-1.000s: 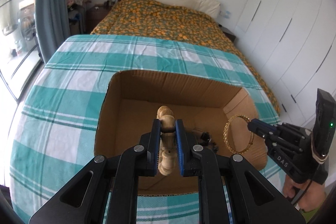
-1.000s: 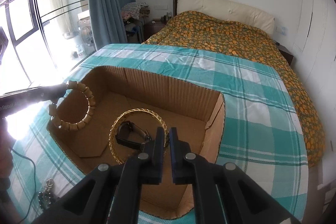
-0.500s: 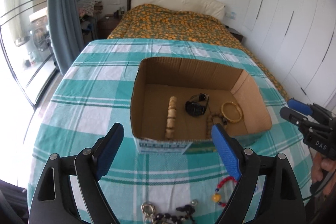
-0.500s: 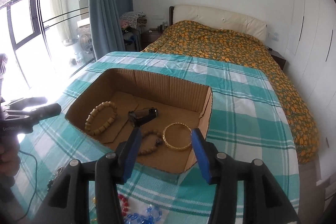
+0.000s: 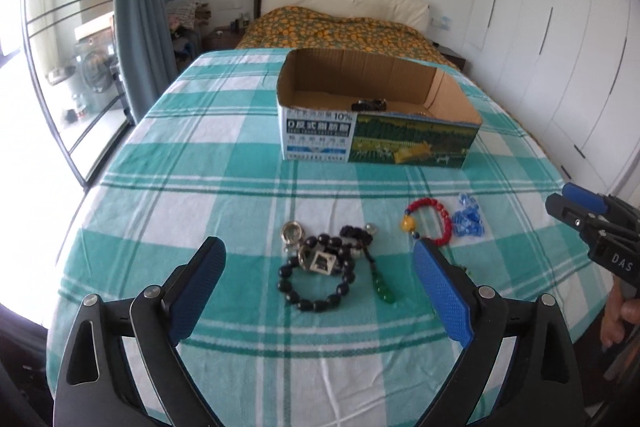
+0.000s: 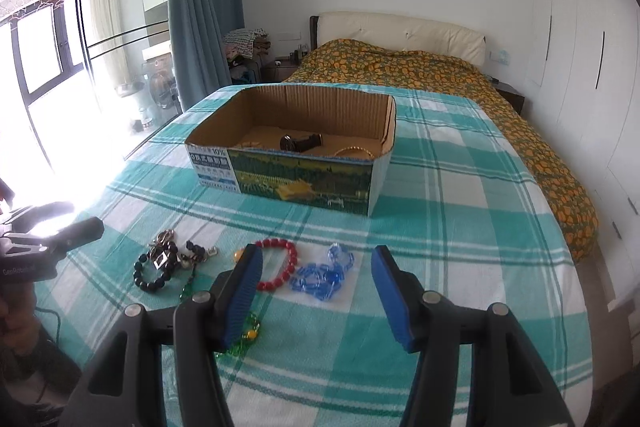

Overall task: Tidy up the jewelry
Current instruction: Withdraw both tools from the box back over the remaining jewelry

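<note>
Nearest the cameras, both claws hung empty over the teal-and-white checked tabletop [image 5: 200, 147]. The left claw [image 5: 316, 287] stood wide with its jaws opening and nothing between them but the cloth below; the right claw [image 6: 316, 291] stood about half spread, also opening and empty.

Just beyond the left claw lay a black round-bead bracelet [image 5: 316, 283] tangled with a silver square pendant [image 5: 320, 261] and a small green drop charm [image 5: 383, 290]. It looked light and limp, likely to sag and drag its neighbours, so a pinch across one strand of beads seemed safest. Its loop lay flat, stretched slightly toward the box.

Just right of it lay a red bead bracelet with a yellow bead [image 6: 280, 263], a flat, slightly oval ring, light, smooth and probably slippery; it would want a grip across the strand, not on the yellow bead. Touching it on the right sat a crumpled blue translucent plastic chain [image 6: 322, 275], soft and shapeless, with no clear axis.

Farther off stood the open cardboard box [image 5: 376, 143], long side across the view, holding a dark wristwatch [image 6: 300, 142] and a thin gold bangle [image 6: 354, 150].
</note>
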